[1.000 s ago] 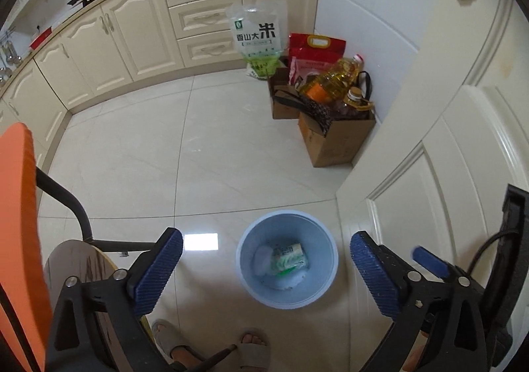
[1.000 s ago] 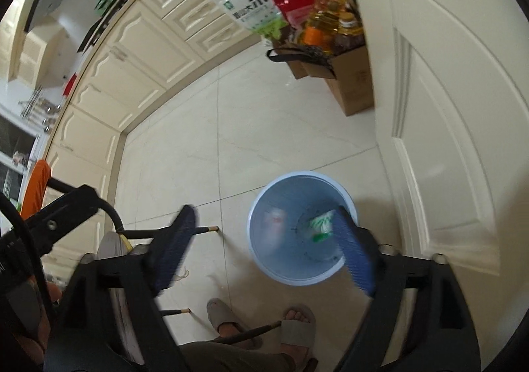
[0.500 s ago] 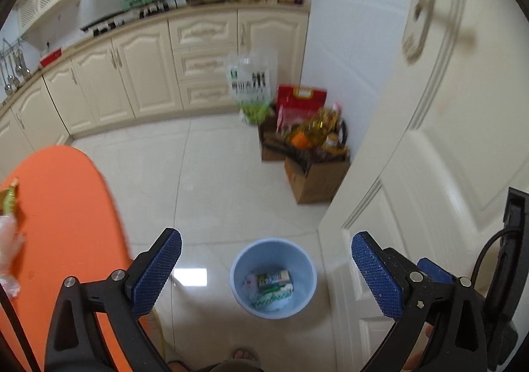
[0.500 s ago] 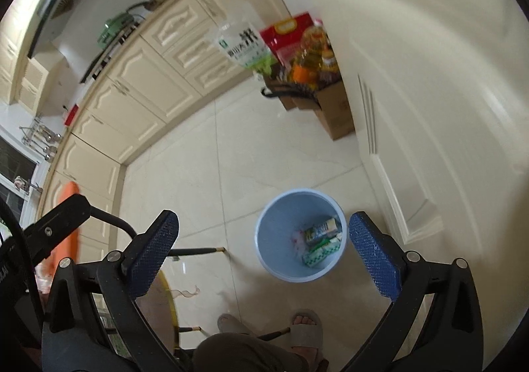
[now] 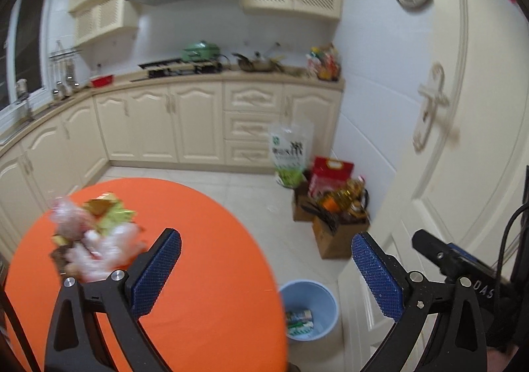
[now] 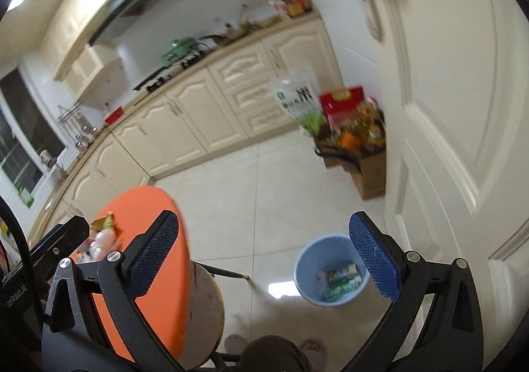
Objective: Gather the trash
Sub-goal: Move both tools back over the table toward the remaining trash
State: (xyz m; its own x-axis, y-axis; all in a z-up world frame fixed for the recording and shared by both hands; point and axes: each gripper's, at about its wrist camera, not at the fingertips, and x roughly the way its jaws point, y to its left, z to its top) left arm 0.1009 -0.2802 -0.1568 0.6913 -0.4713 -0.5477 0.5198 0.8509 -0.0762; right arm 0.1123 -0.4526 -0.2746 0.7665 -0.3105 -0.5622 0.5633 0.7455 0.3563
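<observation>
You're swinging both views up from the bin toward the trash pile on the orange table. Left gripper and right gripper are gaping wide, carrying nothing. Next pickup is coming.

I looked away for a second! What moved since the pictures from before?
Both grippers swung up from over the blue bin toward the orange table. The left gripper now faces the trash pile there. The right gripper lifted too. Nothing was grabbed or dropped. Both stayed open and empty, and the bin kept its wrappers.
</observation>
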